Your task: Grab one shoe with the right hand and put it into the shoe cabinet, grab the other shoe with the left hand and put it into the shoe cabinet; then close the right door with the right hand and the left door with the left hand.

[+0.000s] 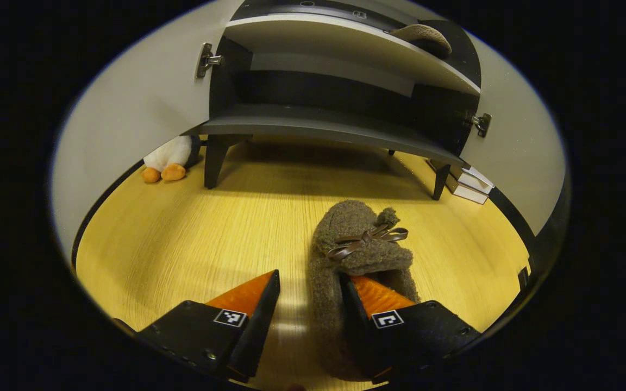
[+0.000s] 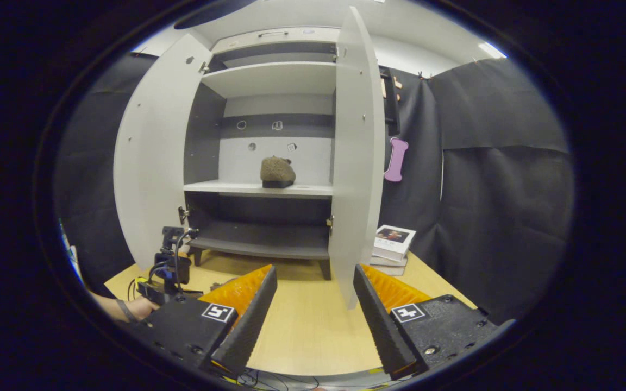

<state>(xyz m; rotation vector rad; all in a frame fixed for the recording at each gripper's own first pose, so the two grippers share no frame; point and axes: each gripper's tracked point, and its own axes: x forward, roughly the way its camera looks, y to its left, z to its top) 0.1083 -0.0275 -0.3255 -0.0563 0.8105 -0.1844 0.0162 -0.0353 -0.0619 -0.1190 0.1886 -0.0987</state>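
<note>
The shoe cabinet (image 2: 269, 163) stood on short dark legs on the pale wooden floor (image 1: 193, 239), white outside and dark grey inside, with both its left door (image 2: 152, 152) and right door (image 2: 359, 157) swung wide. One fuzzy brown slipper (image 2: 277, 172) sat on the white middle shelf (image 2: 258, 188), toward the right half; in my left gripper view its toe (image 1: 424, 37) peeked over that shelf's edge. The other slipper (image 1: 354, 255), the same woolly brown with a dark ribbon bow (image 1: 366, 240) across its top, lay on the floor in front of the cabinet, toe toward it.

My left gripper (image 1: 308, 288) was spread wide and low over that slipper. One finger reached into the slipper's opening and the other stood on bare floor beside it, so the slipper's side wall lay between them, not pinched. I could not tell whether the inner finger touched the lining.

My right gripper (image 2: 314, 282) was spread wide too, holding nothing, facing the open cabinet, with the right door's edge in line with its gap.

A stack of books (image 2: 392, 244) lay by the cabinet's right, and a plush penguin (image 1: 169, 160) by its left leg.
</note>
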